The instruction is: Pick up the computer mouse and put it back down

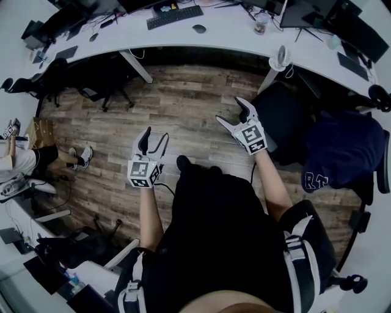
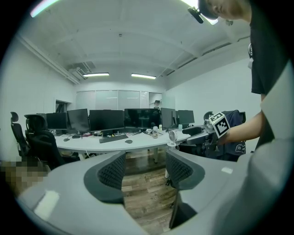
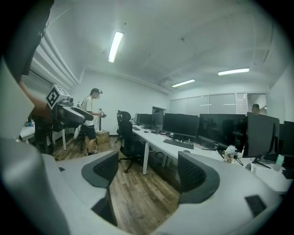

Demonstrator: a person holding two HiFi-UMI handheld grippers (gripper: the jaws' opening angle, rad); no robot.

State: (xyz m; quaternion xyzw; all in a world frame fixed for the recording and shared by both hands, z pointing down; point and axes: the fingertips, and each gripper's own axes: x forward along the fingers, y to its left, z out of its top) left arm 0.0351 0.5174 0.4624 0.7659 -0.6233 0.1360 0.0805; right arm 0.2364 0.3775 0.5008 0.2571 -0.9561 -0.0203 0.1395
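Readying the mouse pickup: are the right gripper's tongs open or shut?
Open. In the right gripper view, the grey right gripper stands with its black-padded tongs wide apart, only brown wooden floor showing between them.

Colours, office bay.
White desk (image 1: 232,30), black keyboard (image 1: 175,16), dark grey computer mouse (image 1: 199,28); grey-brown wood-plank floor (image 1: 183,98); marker cubes (image 1: 144,173) black-on-white squares; black dimpled pads (image 2: 112,172); navy jacket (image 1: 342,153), white lettering.
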